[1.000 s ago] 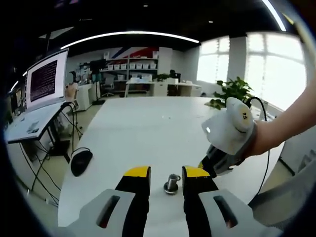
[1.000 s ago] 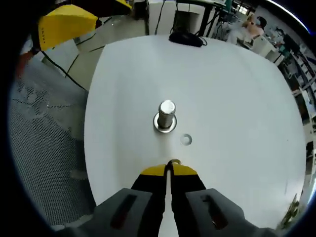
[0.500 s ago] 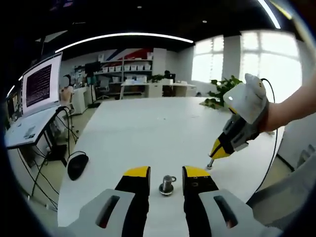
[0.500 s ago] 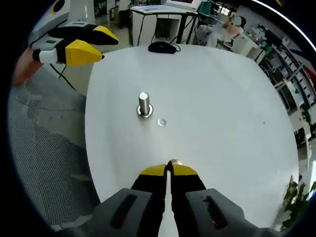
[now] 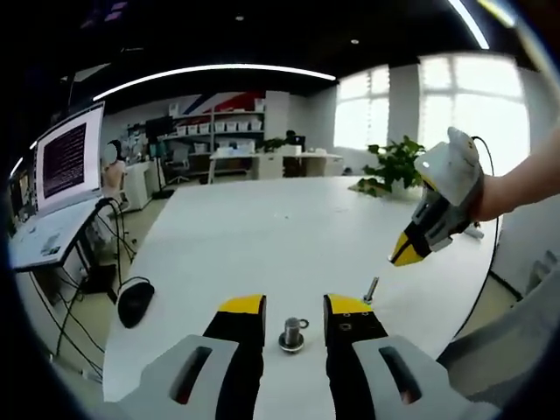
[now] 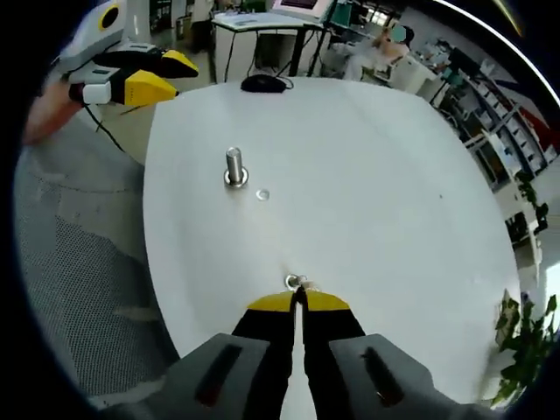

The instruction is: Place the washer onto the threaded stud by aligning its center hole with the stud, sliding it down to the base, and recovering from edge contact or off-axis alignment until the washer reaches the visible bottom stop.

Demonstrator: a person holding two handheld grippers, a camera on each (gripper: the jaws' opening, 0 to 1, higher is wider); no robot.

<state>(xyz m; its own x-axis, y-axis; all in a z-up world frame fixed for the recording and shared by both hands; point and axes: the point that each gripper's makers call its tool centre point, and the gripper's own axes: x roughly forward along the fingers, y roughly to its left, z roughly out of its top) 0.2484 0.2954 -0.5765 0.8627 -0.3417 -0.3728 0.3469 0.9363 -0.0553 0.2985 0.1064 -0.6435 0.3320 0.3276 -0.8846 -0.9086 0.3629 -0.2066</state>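
A short metal stud (image 5: 291, 334) (image 6: 234, 166) stands upright on the white table (image 5: 262, 227) (image 6: 376, 175). A small washer (image 6: 262, 195) lies flat beside its base. My left gripper (image 5: 295, 306) (image 6: 171, 77) is open and holds nothing; it hovers off the table's edge with the stud ahead between its jaws. My right gripper (image 6: 299, 302) (image 5: 402, 255) is shut and raised above the table, well away from the stud. A small metal piece (image 6: 293, 281) (image 5: 371, 289) sits on the table just past its tips, apart from them.
A black mouse (image 5: 133, 302) (image 6: 264, 83) lies near the table's far edge. A monitor (image 5: 66, 157) stands on a side desk and a plant (image 5: 394, 166) beyond the table. Grey mesh (image 6: 96, 289) borders the table on one side.
My right gripper has pulled back from the stud and lifted off the table, leaving the small metal piece there. The left gripper has stayed roughly in place.
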